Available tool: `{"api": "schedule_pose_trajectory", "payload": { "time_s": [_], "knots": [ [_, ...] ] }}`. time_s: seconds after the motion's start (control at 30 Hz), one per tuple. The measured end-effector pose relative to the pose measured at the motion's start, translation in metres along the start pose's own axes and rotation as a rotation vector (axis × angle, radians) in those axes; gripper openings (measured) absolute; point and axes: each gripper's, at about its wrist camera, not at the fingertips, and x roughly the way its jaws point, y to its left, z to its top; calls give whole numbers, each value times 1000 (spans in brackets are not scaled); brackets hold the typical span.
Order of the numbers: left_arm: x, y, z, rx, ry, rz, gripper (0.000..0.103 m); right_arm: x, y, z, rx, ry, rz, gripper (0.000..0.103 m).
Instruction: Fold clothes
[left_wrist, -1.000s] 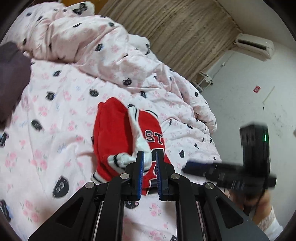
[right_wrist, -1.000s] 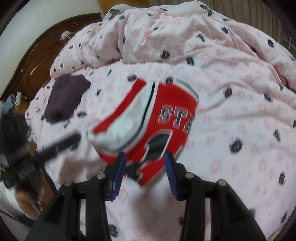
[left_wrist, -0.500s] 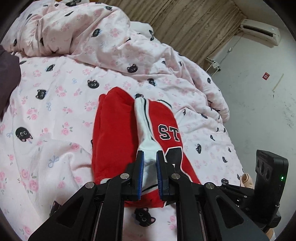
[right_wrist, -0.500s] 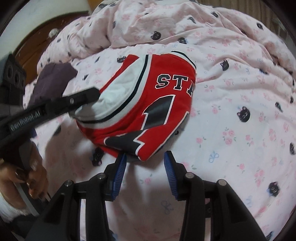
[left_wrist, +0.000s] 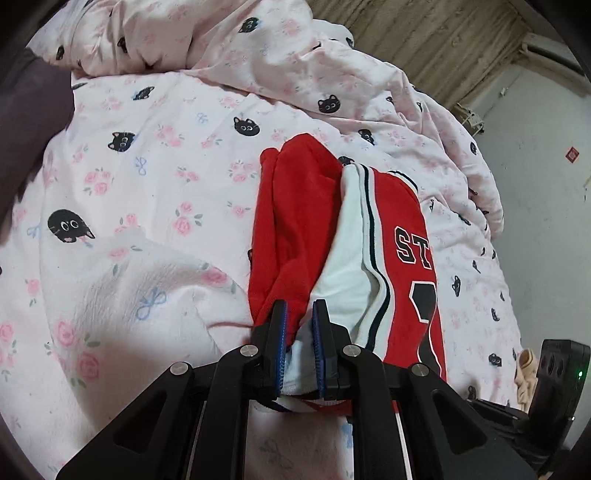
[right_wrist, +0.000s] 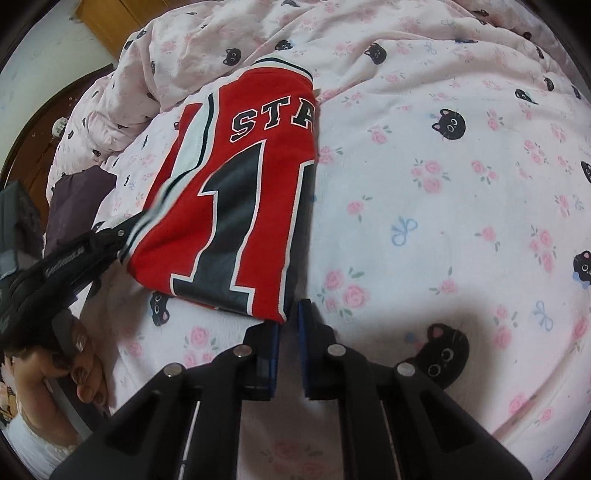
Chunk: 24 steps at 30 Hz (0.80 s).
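Across the bed (right_wrist: 461, 206), pink sheet with black cat faces, roses and blue bows; rumpled duvet (left_wrist: 229, 48) of the same print heaped at 12 o'clock. I see the red jersey (right_wrist: 255, 177), folded narrow, lying mid-sheet at 11 o'clock from my right gripper (right_wrist: 289, 350). Its jaws have just been closing and now stand pressed nearly together, nothing between them, tips just beside the jersey's near corner. My left gripper (left_wrist: 298, 332) pinches the jersey's white-and-red edge. Dark purple garment (right_wrist: 79, 199) at 9 o'clock. Woven wall hanging (left_wrist: 424, 40) and grey-white wall (left_wrist: 543, 177) behind; wooden headboard (right_wrist: 33, 147) at 10 o'clock.
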Motion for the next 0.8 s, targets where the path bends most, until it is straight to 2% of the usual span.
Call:
{"api": "schedule_pose_trajectory", "payload": {
  "time_s": [0.17, 0.27, 0.33, 0.37, 0.4, 0.47, 0.57, 0.67, 0.8],
  "knots": [
    [-20, -3, -1, -5, -45, -29, 11, -3, 7, -2, -51, -3, -12, 9],
    [-34, -7, 0, 18, -72, -44, 11, -8, 10, -4, -78, -10, -5, 15],
    [-42, -6, 2, 11, -85, -65, 11, -13, 8, -7, -77, -15, 35, 30],
    [-46, -4, 3, 5, -91, -78, 11, -15, 6, -8, -72, -15, 70, 49],
    [-48, -4, 4, 4, -93, -91, 11, -20, 3, -9, -60, -24, 114, 61],
    [-51, -7, 8, 18, -95, -132, 11, -27, -3, -11, -31, -39, 194, 69],
    [-49, -19, 6, 73, -82, -183, 11, -27, -17, -11, 37, -27, 293, 70],
    [-35, -24, 3, 98, -26, -173, 11, -18, -33, -8, 149, -10, 404, 70],
    [-14, -14, -4, 92, 35, -102, 11, -8, -45, 6, 237, -17, 497, 70]
  ]
}}
